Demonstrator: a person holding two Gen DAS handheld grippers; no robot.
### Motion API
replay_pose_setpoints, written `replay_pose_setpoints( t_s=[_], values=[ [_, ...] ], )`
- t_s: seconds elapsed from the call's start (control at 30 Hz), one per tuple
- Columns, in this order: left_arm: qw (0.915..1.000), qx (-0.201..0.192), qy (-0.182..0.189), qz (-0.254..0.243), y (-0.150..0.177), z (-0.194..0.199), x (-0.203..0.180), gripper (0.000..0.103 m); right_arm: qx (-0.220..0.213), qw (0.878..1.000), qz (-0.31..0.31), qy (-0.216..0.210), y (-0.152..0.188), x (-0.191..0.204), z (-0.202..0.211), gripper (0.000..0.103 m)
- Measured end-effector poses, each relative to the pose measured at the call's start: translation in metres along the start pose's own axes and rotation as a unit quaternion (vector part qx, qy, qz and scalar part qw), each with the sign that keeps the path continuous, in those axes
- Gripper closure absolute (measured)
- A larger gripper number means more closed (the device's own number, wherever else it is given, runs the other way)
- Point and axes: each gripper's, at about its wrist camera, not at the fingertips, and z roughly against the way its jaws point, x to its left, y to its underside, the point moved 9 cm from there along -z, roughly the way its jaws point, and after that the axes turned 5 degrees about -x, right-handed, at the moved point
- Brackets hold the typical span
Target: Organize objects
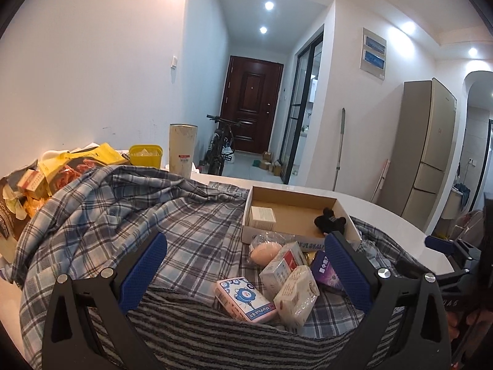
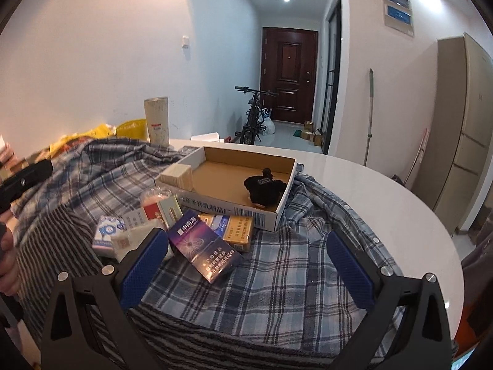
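**Two wide-open grippers over a pile of small boxes**

The left gripper (image 1: 246,265) has its blue fingers spread wide and holds nothing. The right gripper (image 2: 248,262) is spread wide too, with nothing between its fingers but cloth.

A round white table (image 2: 385,191) curves away on the right, and that side is bare and smooth — lots of room there. The left side is crowded with yellow bags (image 1: 92,160), a yellow tub (image 1: 145,155) and a tall pale cup (image 1: 182,149).

A soft plaid shirt (image 2: 277,271) lies rumpled over the table. A fuzzy striped cloth (image 1: 200,333) lies at the near edge.

The small things sit in a heap on the shirt, just near the cardboard tray (image 2: 228,206): a purple box (image 2: 203,249), a gold box (image 2: 238,229), a pink pack with blue flowers (image 1: 243,300), a shiny wrapped white block (image 1: 297,296), a red and white box (image 1: 282,265) and a peach egg shape (image 1: 265,252) in clear wrap.

The tray is flat, with low walls. Inside it are a pale square box (image 2: 178,177) at the left and a black lumpy thing (image 2: 263,188) at the right — too dark to make out.

The left gripper's right finger hides part of the purple box.
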Motion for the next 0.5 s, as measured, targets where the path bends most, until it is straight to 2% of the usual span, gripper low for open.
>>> replay_pose_setpoints(
  t_s=[0.2, 0.37, 0.5],
  values=[
    [0.9999, 0.003, 0.002, -0.011, 0.005, -0.009, -0.005, 0.0, 0.043, 0.996, 0.071, -0.043, 0.012, 0.025, -0.025, 0.011],
    [0.9998, 0.005, 0.004, -0.021, 0.007, -0.016, -0.009, 0.0, 0.082, 0.983, 0.153, -0.062, 0.027, 0.047, -0.054, 0.017],
    [0.9997, 0.018, 0.008, -0.017, 0.012, -0.025, -0.009, 0.0, 0.113, 0.975, 0.177, -0.071, 0.037, 0.053, -0.074, 0.019]
  ],
)
